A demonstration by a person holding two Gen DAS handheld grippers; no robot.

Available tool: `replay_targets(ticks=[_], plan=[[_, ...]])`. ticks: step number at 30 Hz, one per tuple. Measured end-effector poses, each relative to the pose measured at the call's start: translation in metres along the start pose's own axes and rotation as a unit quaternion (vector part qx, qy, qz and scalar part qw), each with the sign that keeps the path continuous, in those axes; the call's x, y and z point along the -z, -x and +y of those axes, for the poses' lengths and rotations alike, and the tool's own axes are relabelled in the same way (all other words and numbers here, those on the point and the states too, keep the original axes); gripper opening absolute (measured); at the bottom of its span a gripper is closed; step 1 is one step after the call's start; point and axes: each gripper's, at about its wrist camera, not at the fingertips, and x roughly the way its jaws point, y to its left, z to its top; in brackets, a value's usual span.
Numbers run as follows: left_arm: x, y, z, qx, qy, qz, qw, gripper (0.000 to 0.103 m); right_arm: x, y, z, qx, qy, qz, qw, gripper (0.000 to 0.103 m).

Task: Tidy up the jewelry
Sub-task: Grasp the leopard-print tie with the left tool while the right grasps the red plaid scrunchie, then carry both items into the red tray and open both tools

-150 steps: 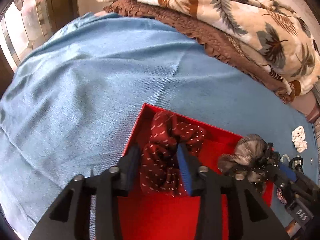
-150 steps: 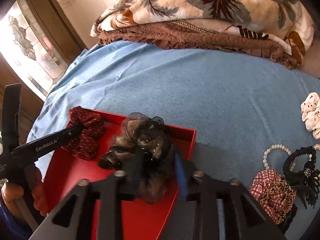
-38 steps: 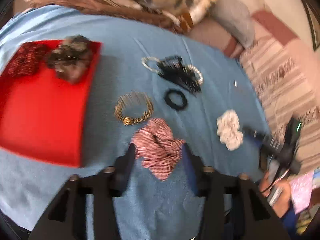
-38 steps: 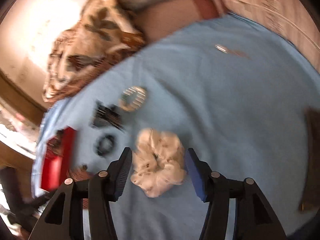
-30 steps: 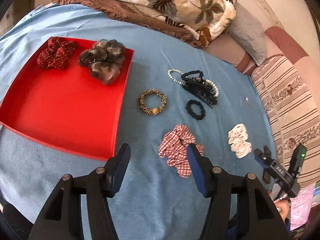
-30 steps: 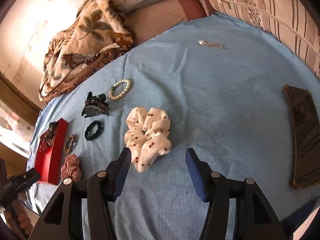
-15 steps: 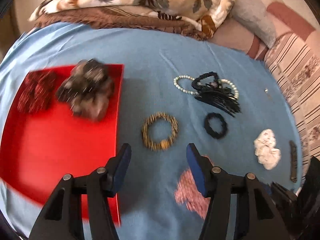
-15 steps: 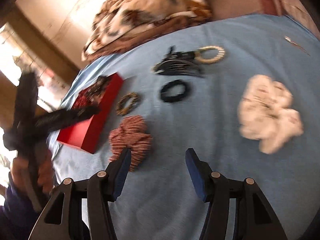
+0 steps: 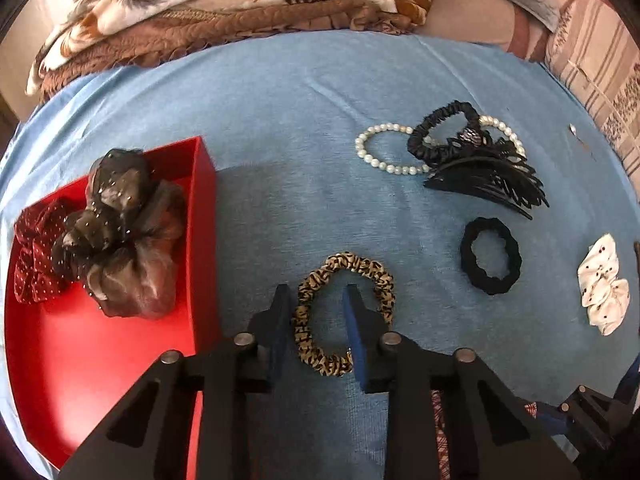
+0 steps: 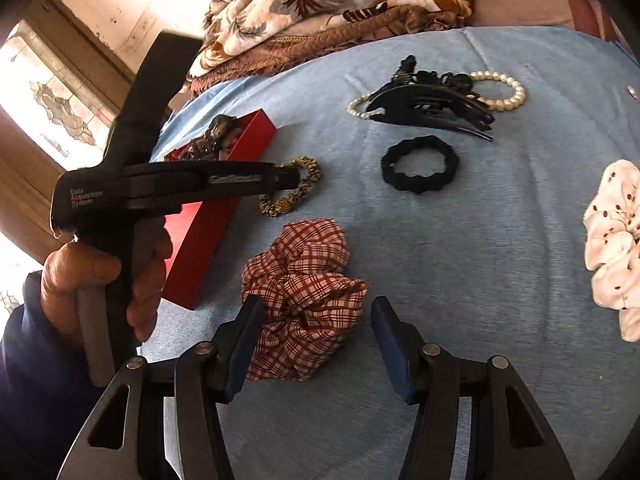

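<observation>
- Leopard scrunchie (image 9: 344, 312) lies flat on the blue cloth (image 9: 300, 120), just right of the red tray (image 9: 120, 360); my left gripper (image 9: 316, 312) straddles its near-left arc, one finger outside the ring, one inside, jaws part-spread, not yet pinching.
- Plaid scrunchie (image 10: 304, 296) sits between my right gripper's (image 10: 316, 336) wide-spread jaws, nearer the left finger.
- I judge each hand is level and low, ready to close.

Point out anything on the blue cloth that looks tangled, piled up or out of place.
One tangle stands out: a thin black scrunchie and a black claw clip lie on top of the pearl bracelet, overlapping it. The leopard scrunchie, black hair tie and plaid scrunchie each lie apart.
</observation>
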Motion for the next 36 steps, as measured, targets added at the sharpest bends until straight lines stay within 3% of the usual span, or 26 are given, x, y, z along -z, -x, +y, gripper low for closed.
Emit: replay_targets(ticks=[1,2,5,13,20,25,30,36], plan=[[0.000,0.001,-0.004,0.002,-0.006,0.001,1.0000,0.005,0.000,-0.001,0.002,0.001,0.000,0.002,1.000,0.049],[0.000,0.003,-0.007,0.003,-0.008,0.001,1.0000,0.005,-0.001,-0.003,0.003,0.000,-0.001,0.007,1.000,0.030],[0.002,0.016,-0.012,0.011,-0.006,-0.009,0.9999,0.004,-0.001,0.000,0.004,-0.005,-0.008,0.007,1.000,0.016],[0.022,0.090,0.014,0.044,0.030,-0.064,0.9965,0.004,-0.002,0.039,0.009,-0.005,-0.012,-0.024,1.000,0.014],[0.065,0.142,0.105,0.017,0.101,-0.091,0.9906,0.005,-0.018,0.068,0.043,-0.013,0.019,-0.047,0.999,0.014],[0.099,0.134,0.174,-0.010,0.175,-0.059,0.9829,0.005,-0.031,0.053,0.092,-0.031,0.057,-0.034,0.997,0.014],[0.118,0.116,0.211,-0.035,0.208,-0.038,0.9767,0.005,-0.039,0.020,0.138,-0.035,0.088,-0.011,0.995,0.014],[0.124,0.100,0.243,-0.070,0.240,-0.038,0.9676,0.005,-0.047,-0.039,0.167,-0.001,0.115,0.024,0.993,0.014]])
